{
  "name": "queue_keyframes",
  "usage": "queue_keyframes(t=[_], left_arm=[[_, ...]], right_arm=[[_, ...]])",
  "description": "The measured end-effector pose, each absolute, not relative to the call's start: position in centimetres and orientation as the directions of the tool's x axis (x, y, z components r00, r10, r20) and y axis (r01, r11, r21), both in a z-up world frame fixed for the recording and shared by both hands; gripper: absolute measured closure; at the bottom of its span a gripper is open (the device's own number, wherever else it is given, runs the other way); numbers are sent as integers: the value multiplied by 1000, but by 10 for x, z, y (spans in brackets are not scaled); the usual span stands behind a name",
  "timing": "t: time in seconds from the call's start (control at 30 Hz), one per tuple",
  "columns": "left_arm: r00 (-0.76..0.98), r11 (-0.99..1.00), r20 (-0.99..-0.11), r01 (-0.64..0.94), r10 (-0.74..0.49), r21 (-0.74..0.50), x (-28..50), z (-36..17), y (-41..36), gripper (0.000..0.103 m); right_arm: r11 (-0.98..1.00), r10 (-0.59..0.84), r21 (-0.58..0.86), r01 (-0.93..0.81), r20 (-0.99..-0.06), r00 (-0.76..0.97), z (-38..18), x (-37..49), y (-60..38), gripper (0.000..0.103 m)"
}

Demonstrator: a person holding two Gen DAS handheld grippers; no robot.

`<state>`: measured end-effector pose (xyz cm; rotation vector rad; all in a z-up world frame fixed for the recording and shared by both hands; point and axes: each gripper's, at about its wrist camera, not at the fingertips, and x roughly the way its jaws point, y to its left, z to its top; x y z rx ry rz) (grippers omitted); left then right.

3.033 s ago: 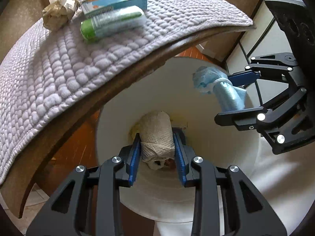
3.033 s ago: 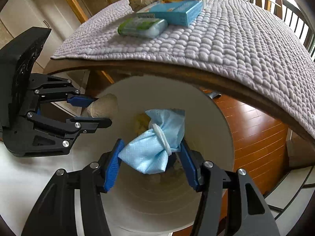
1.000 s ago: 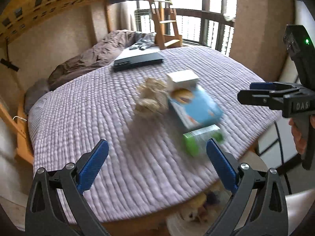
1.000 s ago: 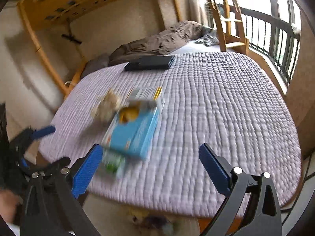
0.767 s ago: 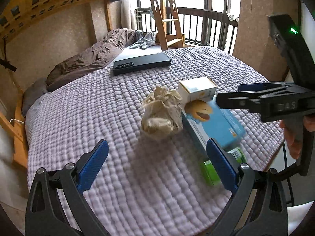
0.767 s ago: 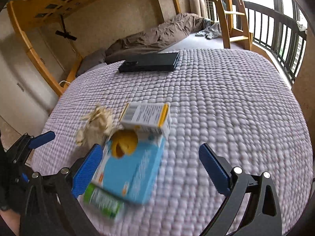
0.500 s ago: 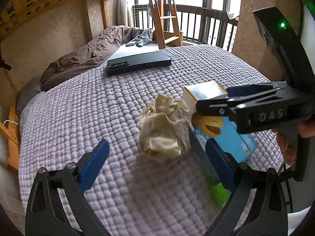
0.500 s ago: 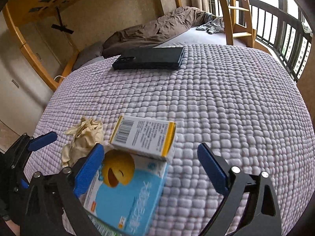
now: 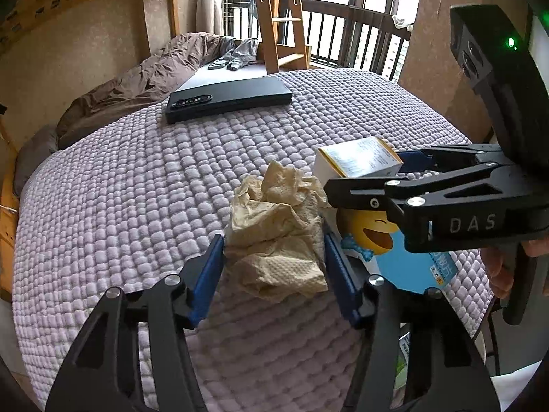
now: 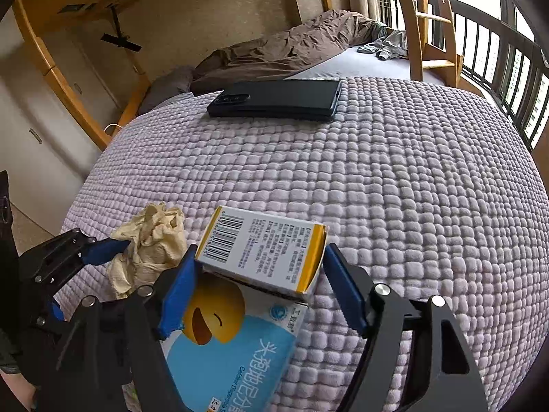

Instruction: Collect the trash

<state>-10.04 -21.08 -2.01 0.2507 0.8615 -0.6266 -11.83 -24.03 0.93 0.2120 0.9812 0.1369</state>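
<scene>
A lilac quilt (image 10: 394, 178) covers the table. At its far side lies a flat black device (image 9: 228, 98). Near the front edge a blue box (image 10: 226, 360) with a yellow laughing face lies flat, closed; its contents cannot be seen. A small white box (image 10: 264, 245) with yellow ends and a barcode rests on its far end. Just left of both sits a crumpled tan tissue (image 9: 278, 237).

The left gripper (image 9: 274, 271) stands spread, its blue pads on either side of the tissue, close but not pressing. The right gripper (image 10: 259, 290) is likewise apart, its left pad at the white box's end, its right pad just clear.
</scene>
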Motion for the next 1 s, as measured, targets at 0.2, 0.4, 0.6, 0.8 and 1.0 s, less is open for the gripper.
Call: queue_keyframes(t=[0.2,0.4,0.6,0.8,1.0], left_arm=[[483,797,-773,601,-412,-50,-98,-19,-211,48],[484,805,-772,591,-411,-57,-100,-13,-208,49],[492,817,-765,572,-415,-76,-105,-5,-200,49],[507,826,-753,557,-420,-87,-113,6,-191,49],[517,826,-736,555,-437,-99,-135,18,-181,49]], right_arm=[[972,207,232,-28,-800,563,16,-118,-242,32],[969,214,245,-26,-781,587,29,-124,-251,32],[966,216,259,-18,-763,609,38,-135,-262,32],[965,214,263,-15,-750,626,48,-150,-268,32],[966,212,257,-23,-740,638,58,-177,-272,32]])
